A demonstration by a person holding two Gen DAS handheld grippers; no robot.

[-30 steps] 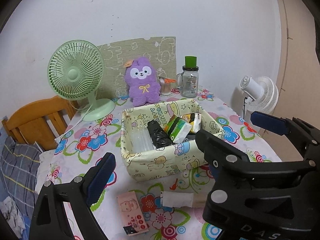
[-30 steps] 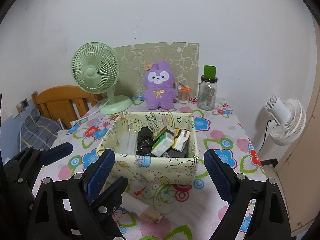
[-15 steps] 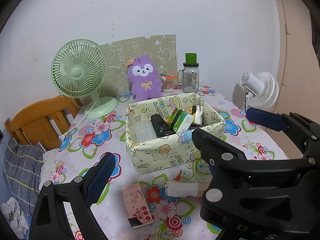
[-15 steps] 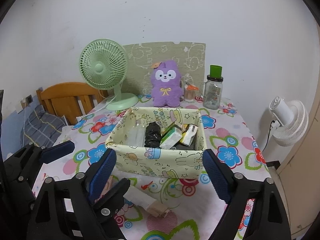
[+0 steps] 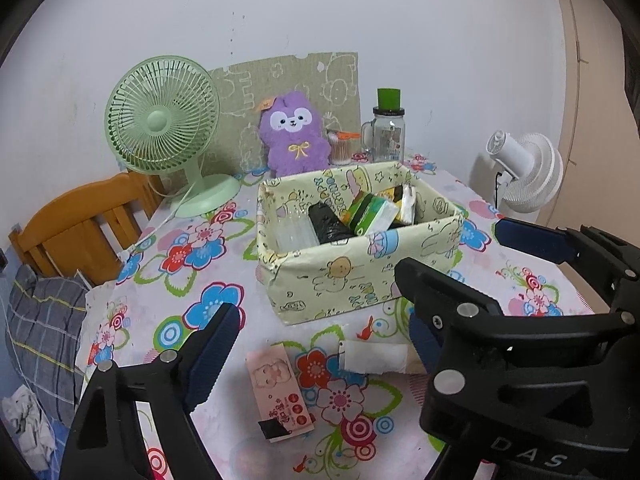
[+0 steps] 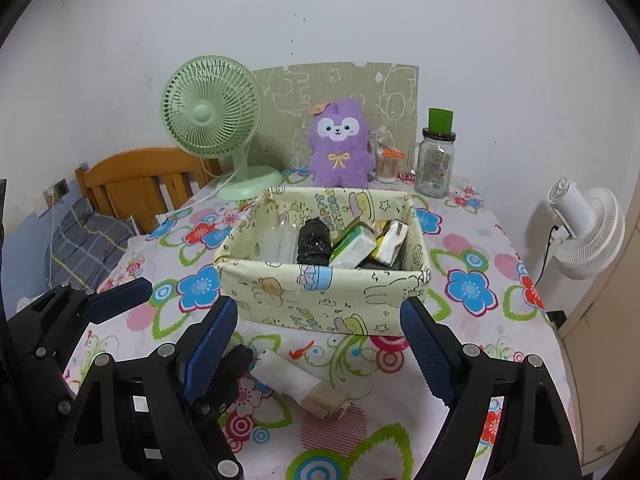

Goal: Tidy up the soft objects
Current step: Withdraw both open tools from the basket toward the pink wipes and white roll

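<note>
At lower frame, both the left gripper (image 5: 316,344) and right gripper (image 6: 320,344) gape wide, empty, above a white roll (image 6: 286,376); fabric basket (image 6: 320,284) at centre.

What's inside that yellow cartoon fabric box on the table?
The fabric box holds clear plastic bags, a black roll, a green carton and small packets. Anything beneath them is hidden.
</note>
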